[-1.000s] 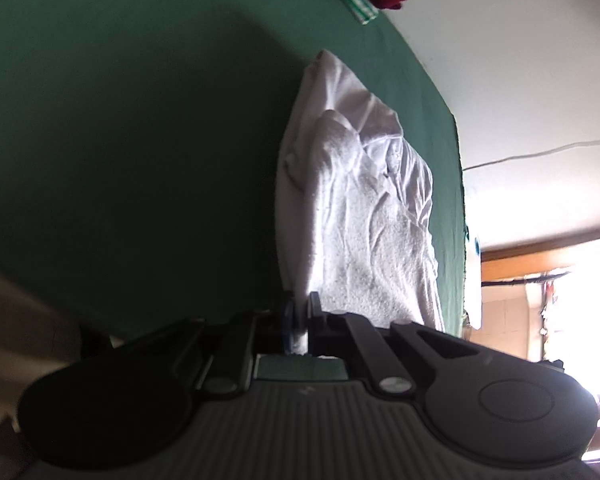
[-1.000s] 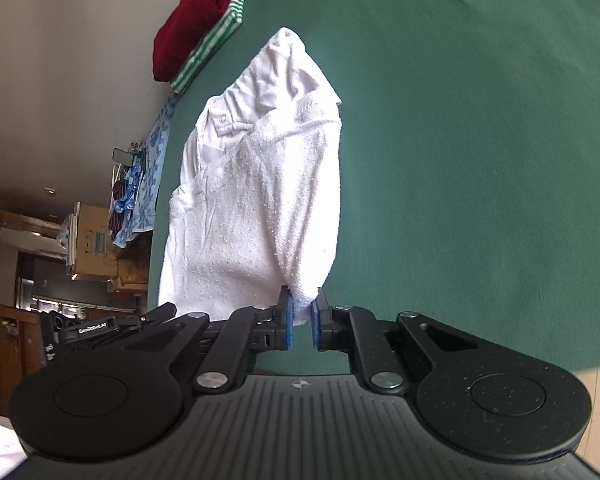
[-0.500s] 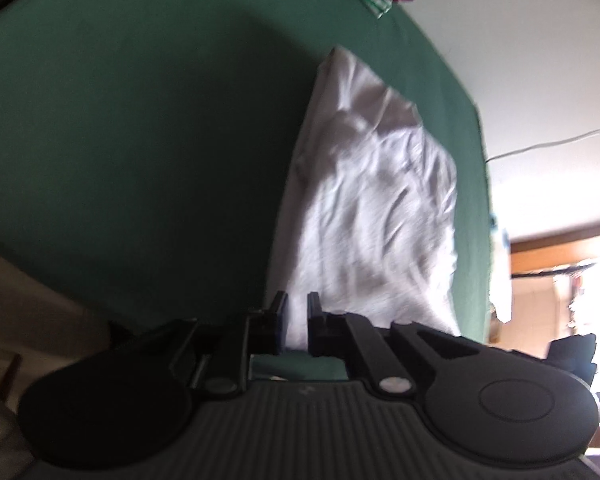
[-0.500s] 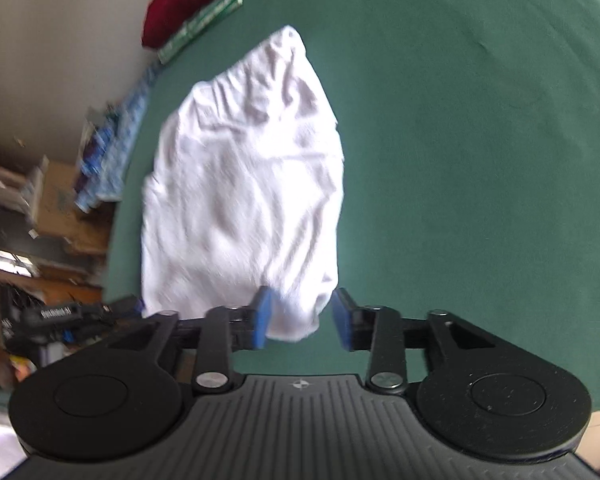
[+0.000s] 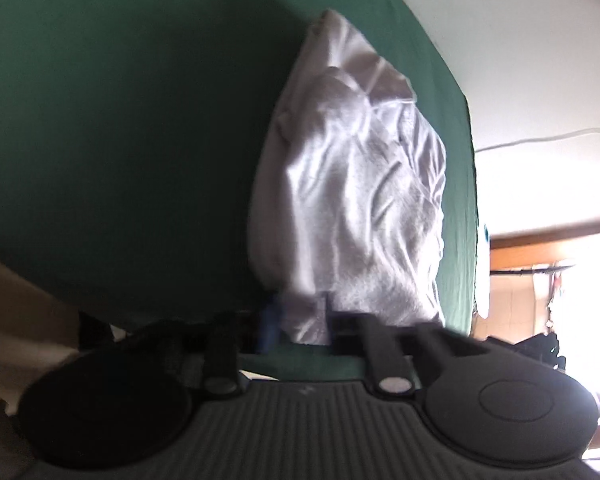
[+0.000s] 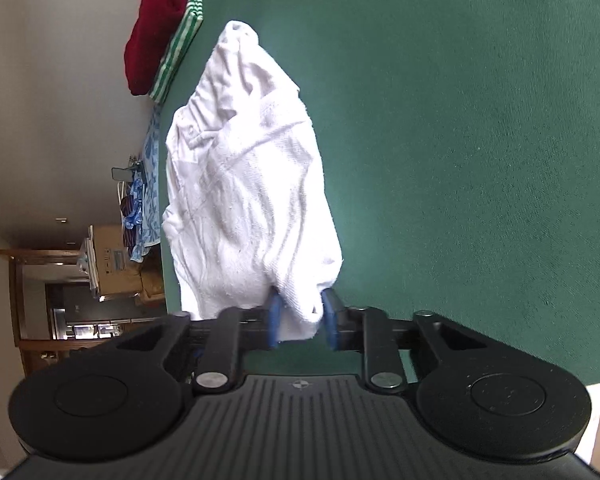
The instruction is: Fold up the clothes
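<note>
Both grippers have dropped back onto the white garment [image 6: 252, 200] on the green surface [image 6: 460, 160]; left gripper [image 5: 298, 322] pinches its near edge, right gripper [image 6: 300, 320] closing on a corner.

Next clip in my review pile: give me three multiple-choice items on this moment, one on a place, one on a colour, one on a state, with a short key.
1. Where does the red garment lie?
A. At the far edge of the table, on a striped cloth
B. Between the right tool's fingers
C. On the floor

2. What colour is the table cover?
A. Blue
B. Green
C. Grey

3. What is between the right tool's fingers?
A. Nothing
B. The striped cloth
C. A corner of the white garment

Key: 1 A, it sits on the green-and-white striped cloth by the far edge. 2 B, the cover is green throughout. 3 C, white fabric fills the gap as the jaws are closing.
</note>
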{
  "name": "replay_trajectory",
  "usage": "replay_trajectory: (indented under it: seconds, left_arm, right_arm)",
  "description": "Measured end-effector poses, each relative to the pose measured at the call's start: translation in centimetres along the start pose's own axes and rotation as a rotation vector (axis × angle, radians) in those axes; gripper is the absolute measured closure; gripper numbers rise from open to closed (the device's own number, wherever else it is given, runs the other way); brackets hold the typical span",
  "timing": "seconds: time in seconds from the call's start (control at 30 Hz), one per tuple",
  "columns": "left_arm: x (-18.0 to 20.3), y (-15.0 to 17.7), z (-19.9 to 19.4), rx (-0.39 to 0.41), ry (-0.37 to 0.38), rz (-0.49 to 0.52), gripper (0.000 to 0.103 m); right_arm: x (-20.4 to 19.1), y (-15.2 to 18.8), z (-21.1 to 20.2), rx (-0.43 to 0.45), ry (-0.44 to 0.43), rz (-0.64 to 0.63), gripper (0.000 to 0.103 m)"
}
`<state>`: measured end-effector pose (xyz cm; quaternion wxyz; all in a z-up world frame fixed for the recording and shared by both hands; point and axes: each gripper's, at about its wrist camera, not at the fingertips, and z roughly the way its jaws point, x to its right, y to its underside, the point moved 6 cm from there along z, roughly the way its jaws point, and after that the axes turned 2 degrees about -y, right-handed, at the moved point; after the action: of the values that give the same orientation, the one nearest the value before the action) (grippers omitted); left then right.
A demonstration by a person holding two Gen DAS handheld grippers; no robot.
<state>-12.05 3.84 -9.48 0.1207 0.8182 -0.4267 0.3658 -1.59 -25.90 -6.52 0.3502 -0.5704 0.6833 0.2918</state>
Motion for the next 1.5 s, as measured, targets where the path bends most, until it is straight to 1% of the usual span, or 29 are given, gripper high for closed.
replay_trajectory:
  seconds: [0.07,0.13,0.33,0.5,0.6,0.7,0.77,0.97,1.1,1.2,1.27,1.37,1.5]
  left_arm:
    - [-0.1,0.1,-0.5,0.017,0.029,-0.038,0.101]
    - [0.4,0.1,-1.5,0.043,0.055,-0.035,0.101]
    - [2.3,-1.2,-4.2,0.121,0.096,-0.066,0.101]
    - [4.0,-2.9,-4.9,0.161,0.115,-0.061,0.101]
    - [4.4,-4.2,-5.2,0.175,0.108,-0.061,0.101]
    - [4.6,-6.1,-5.0,0.183,0.103,-0.076,0.101]
    - [4.9,-7.5,-4.6,0.185,0.108,-0.088,0.102]
    - [6.7,-11.7,-3.3,0.216,0.098,-0.05,0.102]
    - [7.1,-14.7,-2.0,0.234,0.088,-0.04,0.102]
    - [7.2,-16.8,-0.5,0.238,0.063,-0.02,0.102]
    - [7.4,-18.1,0.6,0.242,0.044,-0.001,0.102]
    - [7.4,-19.8,2.4,0.243,0.007,0.027,0.102]
    - [6.7,-20.9,4.6,0.209,-0.031,0.042,0.101]
  right_arm:
    - [-0.8,0.2,-0.1,-0.001,0.012,-0.04,0.093]
    - [-1.6,0.2,-0.5,-0.005,0.003,-0.067,0.094]
    - [-4.4,-0.8,-1.8,0.001,-0.061,-0.101,0.094]
    - [-6.8,-2.9,-1.8,0.034,-0.096,-0.107,0.095]
    - [-7.8,-4.7,-1.6,0.058,-0.111,-0.102,0.095]
    - [-8.5,-6.7,-1.1,0.083,-0.12,-0.1,0.095]
    - [-8.8,-7.9,-0.8,0.101,-0.124,-0.095,0.095]
    - [-9.6,-11.5,0.7,0.149,-0.146,-0.067,0.095]
    - [-9.6,-13.8,1.7,0.189,-0.149,-0.049,0.095]
    - [-9.3,-15.4,2.9,0.216,-0.148,-0.035,0.095]
    - [-9.1,-16.3,3.8,0.235,-0.139,-0.027,0.095]
    - [-8.6,-17.5,5.2,0.248,-0.102,-0.025,0.095]
    - [-7.7,-18.0,6.4,0.26,-0.051,-0.027,0.094]
